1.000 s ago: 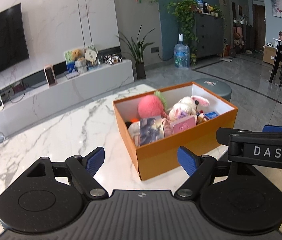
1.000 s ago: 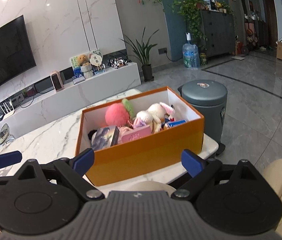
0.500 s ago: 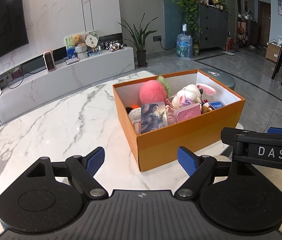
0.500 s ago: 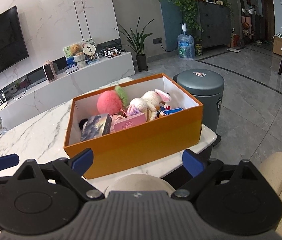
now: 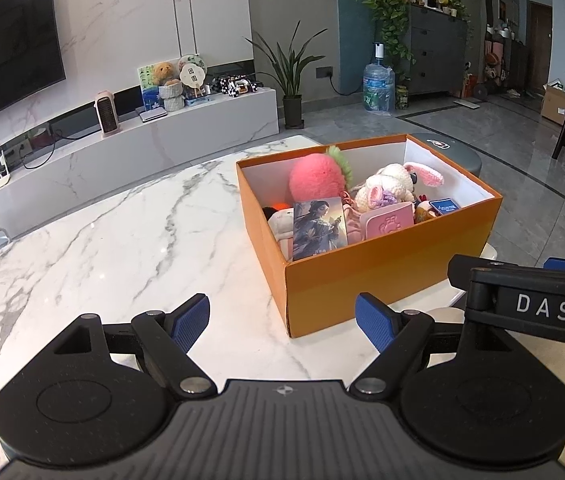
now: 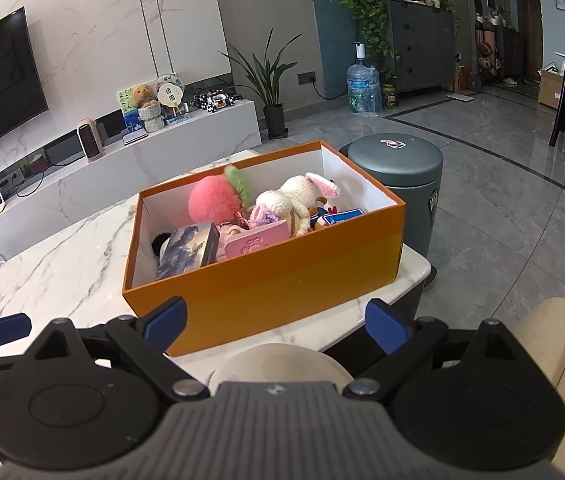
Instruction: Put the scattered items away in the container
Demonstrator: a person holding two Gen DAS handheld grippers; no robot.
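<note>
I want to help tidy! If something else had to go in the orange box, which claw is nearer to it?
Probably the right claw: its open tips sit right at the orange box. The left claw faces mostly marble table.

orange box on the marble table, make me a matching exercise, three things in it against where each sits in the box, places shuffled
Things:
1. fluffy pink strawberry plush
2. picture card of a figure
3. small blue box

Places in the orange cardboard box, seen from the right wrist view:
A. right end
B. left front, leaning up
C. back, behind the pink case

Pairs: 1-C, 2-B, 3-A
</note>
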